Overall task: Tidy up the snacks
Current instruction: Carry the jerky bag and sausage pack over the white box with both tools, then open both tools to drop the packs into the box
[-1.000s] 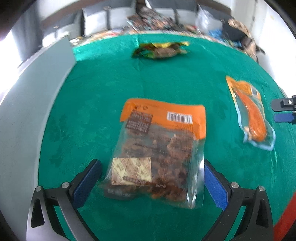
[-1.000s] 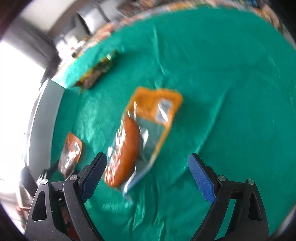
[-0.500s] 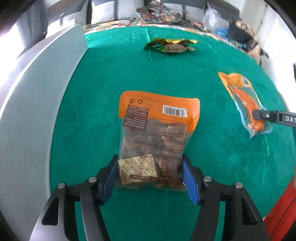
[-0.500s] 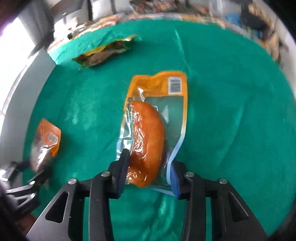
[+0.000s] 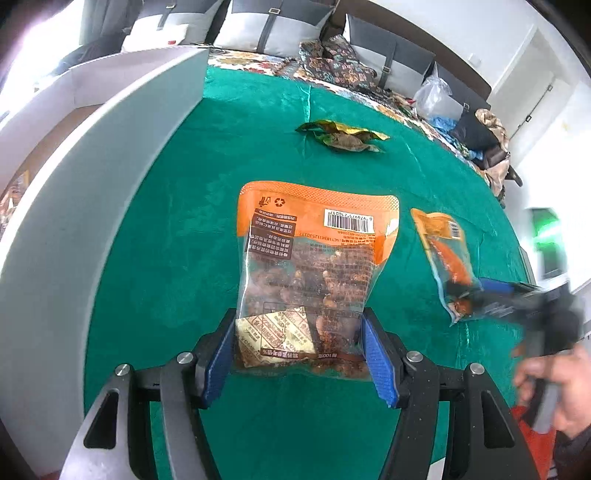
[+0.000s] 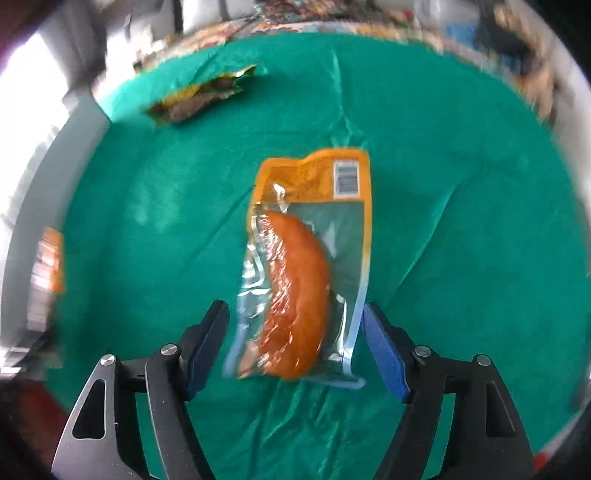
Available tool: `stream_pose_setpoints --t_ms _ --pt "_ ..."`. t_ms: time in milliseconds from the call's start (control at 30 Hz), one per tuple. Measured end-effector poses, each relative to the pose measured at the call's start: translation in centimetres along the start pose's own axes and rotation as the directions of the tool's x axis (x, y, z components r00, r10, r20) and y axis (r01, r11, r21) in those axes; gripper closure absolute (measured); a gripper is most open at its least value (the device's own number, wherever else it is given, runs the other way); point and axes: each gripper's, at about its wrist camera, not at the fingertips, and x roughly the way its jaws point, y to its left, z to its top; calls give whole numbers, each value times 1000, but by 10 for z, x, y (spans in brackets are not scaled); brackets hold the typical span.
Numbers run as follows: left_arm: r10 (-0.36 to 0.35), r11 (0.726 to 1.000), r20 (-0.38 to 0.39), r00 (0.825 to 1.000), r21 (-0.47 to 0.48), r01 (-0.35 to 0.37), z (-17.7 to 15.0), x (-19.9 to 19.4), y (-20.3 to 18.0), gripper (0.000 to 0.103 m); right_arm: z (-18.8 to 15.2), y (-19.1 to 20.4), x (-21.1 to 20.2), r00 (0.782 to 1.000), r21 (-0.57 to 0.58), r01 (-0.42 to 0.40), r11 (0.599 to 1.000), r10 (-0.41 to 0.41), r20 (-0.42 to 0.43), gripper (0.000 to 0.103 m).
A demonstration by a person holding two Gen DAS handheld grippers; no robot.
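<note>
Now both pouches sit between claws: jerky pouch (image 5: pixel 306 277) gripped left.

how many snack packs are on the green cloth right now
3. The jerky bag sits between the left gripper's fingers, the sausage pack between the right gripper's, and a crumpled green wrapper lies at the far side. More may be out of view.

green tablecloth (image 5: pixel 207 206), grey cushions (image 5: pixel 273 26), white box (image 5: pixel 92 158)
</note>
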Motion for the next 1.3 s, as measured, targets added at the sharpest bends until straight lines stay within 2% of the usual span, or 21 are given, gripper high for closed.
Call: stream_pose_setpoints --t_ms 33,67,100,167,200,267,333,400,467,533,633,767,900,967,1000,1067,1100,1133,1167,1233,1300 --pt "0 1000 2 1000 -4 0 0 -2 0 40 0 12 7 998 -56 68 996 -68 -12 25" --pt "0 1000 5 1000 -10 0 0 -6 0 40 0 22 18 995 -103 91 990 -94 -32 22" --pt "-1 1000 10 1000 -14 1 -1 -10 1 40 0 23 16 996 -100 85 991 -84 15 25" --pt "-12 1000 25 1000 -23 12 0 -21 2 40 4 14 18 1000 -51 20 998 -21 -10 33" --pt "-20 999 33 999 -30 21 -1 -27 2 40 7 6 17 999 -8 -29 1000 29 -28 45" --pt "-39 998 46 998 -46 41 -1 -36 6 40 7 -3 14 998 -4 -54 999 54 -36 47" --pt "-64 995 59 996 -68 68 1 -45 9 40 1 -21 7 989 65 -145 987 147 -29 48" --pt "-84 992 68 994 -88 90 3 -54 14 40 -4 -36 0 965 152 -260 953 263 0 48" --pt "-108 987 85 991 -114 117 8 -67 21 40 -10 -53 -13 922 224 -386 895 383 59 48" --pt "-128 979 111 985 -142 144 15 -82 33 40 -15 -57 -26 888 254 -458 852 450 95 48" --pt "-121 970 166 979 -191 152 33 -114 67 40 -10 -44 -56 845 215 -535 817 517 136 47" --pt "0 968 241 970 -243 60 53 -158 127 40 15 14 -106 765 81 -639 765 622 164 47" --pt "167 945 254 953 -317 -82 58 -187 199 39 35 119 -148 669 -86 -730 678 734 118 46" --pt "226 932 239 944 -335 -138 53 -190 221 38 37 174 -157 635 -153 -755 637 769 67 45" --pt "255 925 228 940 -341 -169 48 -190 233 36 37 198 -159 629 -180 -759 626 776 44 44" --pt "314 902 191 930 -366 -230 37 -186 255 28 36 248 -162 626 -236 -756 611 780 12 33" --pt "331 890 177 927 -383 -245 31 -184 263 20 36 268 -161 626 -255 -753 607 780 10 25" --pt "346 878 166 924 -405 -256 25 -182 272 18 33 285 -157 620 -262 -756 600 785 10 22" --pt "355 865 154 922 -428 -261 18 -181 281 18 32 300 -151 616 -255 -763 595 788 -5 22" --pt "351 853 146 925 -456 -252 9 -176 287 17 30 318 -135 631 -224 -763 606 774 -52 22" --pt "349 847 146 926 -472 -244 0 -176 288 17 23 318 -128 628 -190 -771 608 775 -67 22"
